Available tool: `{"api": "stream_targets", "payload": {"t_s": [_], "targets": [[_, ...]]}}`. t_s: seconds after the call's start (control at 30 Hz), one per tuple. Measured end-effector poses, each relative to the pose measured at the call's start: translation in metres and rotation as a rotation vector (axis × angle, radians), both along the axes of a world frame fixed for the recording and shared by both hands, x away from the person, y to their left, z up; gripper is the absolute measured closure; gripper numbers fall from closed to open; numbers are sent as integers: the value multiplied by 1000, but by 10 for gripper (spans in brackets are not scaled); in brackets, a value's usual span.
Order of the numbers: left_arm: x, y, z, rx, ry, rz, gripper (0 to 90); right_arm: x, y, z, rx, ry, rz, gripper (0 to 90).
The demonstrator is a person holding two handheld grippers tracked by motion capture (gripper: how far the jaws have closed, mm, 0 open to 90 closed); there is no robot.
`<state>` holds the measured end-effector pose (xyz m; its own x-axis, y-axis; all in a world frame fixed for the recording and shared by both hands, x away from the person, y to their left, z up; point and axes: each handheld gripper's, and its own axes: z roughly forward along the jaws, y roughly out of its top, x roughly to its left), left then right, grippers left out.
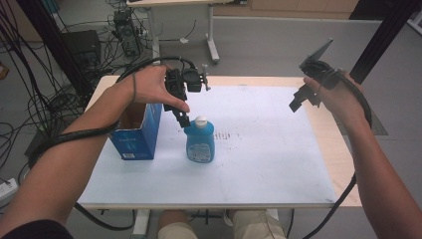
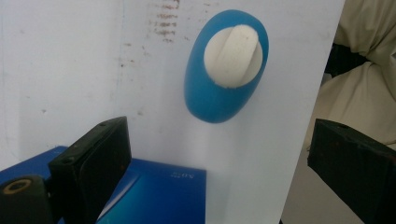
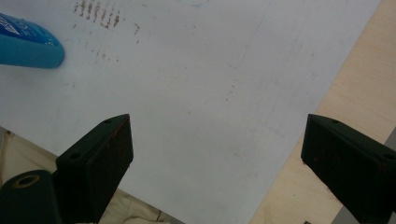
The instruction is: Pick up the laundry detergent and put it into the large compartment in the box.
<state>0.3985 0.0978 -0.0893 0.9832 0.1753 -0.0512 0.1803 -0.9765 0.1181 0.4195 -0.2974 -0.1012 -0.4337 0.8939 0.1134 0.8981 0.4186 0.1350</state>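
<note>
A blue bottle [image 1: 200,144] with a white cap [image 1: 201,121] stands upright on the white sheet [image 1: 259,149], just right of an open blue box [image 1: 137,134]. My left gripper [image 1: 183,117] hovers just above and left of the cap. In the left gripper view I look down on the bottle [image 2: 212,100] and its cap [image 2: 232,56]; my left gripper [image 2: 219,161] is open, its jaws wide apart and holding nothing. My right gripper [image 1: 298,101] hangs in the air over the sheet's right side. In its own view my right gripper [image 3: 217,158] is open and holds nothing.
The blue box [image 2: 154,196] lies under my left jaw. The bottle [image 3: 28,46] sits at the far left of the right gripper view. Bare wooden tabletop [image 3: 355,93] borders the sheet on the right. Cables and a computer case [image 1: 82,47] are on the floor beyond the table.
</note>
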Motion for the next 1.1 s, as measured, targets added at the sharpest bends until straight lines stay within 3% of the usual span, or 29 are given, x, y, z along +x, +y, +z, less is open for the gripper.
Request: {"api": "stream_targets", "payload": {"t_s": [0.6,1.1], "targets": [[6,-30,-2,-10,8,-58,59,-7,-3,7,-2,-17,-9,92],[7,-37,-6,-3,7,-67,59,-10,-6,7,-4,-26,-10,91]]}}
